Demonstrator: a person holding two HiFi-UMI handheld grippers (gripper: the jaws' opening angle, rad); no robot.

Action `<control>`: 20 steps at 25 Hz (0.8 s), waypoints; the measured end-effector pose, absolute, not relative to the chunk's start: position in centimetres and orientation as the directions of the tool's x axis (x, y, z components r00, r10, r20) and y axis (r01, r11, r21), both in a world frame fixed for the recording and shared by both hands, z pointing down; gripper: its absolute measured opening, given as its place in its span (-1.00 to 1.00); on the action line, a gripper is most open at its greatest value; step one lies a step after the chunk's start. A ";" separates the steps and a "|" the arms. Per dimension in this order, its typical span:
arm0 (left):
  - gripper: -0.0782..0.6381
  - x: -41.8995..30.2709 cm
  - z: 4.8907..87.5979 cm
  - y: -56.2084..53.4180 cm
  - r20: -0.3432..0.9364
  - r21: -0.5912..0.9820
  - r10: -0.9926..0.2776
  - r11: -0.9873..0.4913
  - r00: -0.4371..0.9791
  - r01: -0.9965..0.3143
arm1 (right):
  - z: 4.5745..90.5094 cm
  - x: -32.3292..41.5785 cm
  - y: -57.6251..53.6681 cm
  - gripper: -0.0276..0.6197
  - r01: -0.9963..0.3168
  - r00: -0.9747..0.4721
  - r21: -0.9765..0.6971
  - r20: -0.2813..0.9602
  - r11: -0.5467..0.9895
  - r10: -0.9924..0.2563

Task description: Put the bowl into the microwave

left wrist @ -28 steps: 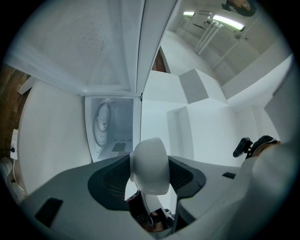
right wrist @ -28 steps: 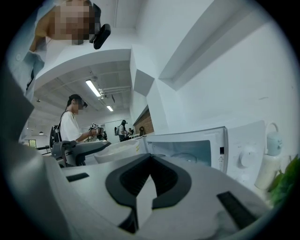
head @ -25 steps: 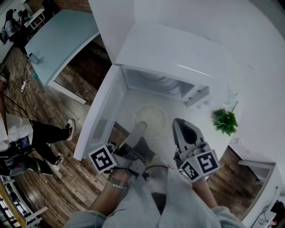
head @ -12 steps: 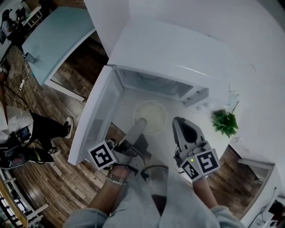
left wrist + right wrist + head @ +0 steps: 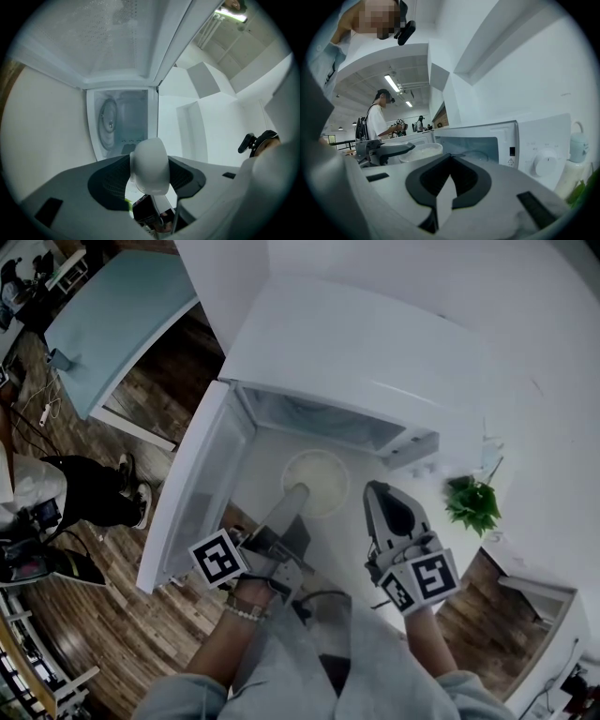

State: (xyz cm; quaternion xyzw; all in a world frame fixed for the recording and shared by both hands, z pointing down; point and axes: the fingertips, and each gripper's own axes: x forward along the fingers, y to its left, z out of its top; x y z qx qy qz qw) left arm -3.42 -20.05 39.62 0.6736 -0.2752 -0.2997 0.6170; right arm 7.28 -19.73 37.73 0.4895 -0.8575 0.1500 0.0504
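the left gripper (image 5: pixel 296 495) still pinches the bowl (image 5: pixel 319 474) by its rim, now a bit nearer the open microwave (image 5: pixel 356 343). the right gripper (image 5: pixel 374 493) is closed tight on nothing. the microwave's inside is mostly hidden from above.

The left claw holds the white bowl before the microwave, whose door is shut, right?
No, the door is open, swung wide, as the head view shows. The left claw does hold the bowl before the microwave.

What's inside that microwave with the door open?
Only a round glass turntable shows inside the microwave. The bowl, gripped in the left tongs just outside, covers one near corner of the cavity, so that part stays unseen.
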 end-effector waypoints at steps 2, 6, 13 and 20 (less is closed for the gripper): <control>-0.14 -3.3 40.0 -20.4 -0.062 0.996 -0.741 -0.089 0.669 -0.006 | 38.0 7.2 -19.9 -0.91 -0.851 -0.525 -0.168 0.231 0.498 -0.819; -0.14 -3.2 40.7 -21.4 -0.055 0.995 -0.742 -0.095 0.669 -0.024 | 38.9 7.3 -20.3 -0.91 -0.840 -0.540 -0.095 0.251 0.534 -0.804; -0.14 -3.0 41.9 -23.0 -0.051 0.996 -0.751 -0.090 0.658 -0.026 | 39.8 7.1 -21.0 -0.91 -0.831 -0.549 -0.060 0.241 0.553 -0.800; -0.14 -2.4 43.7 -24.3 -0.029 0.997 -0.746 -0.071 0.666 -0.035 | 40.6 6.9 -22.1 -0.91 -0.817 -0.573 -0.076 0.226 0.572 -0.788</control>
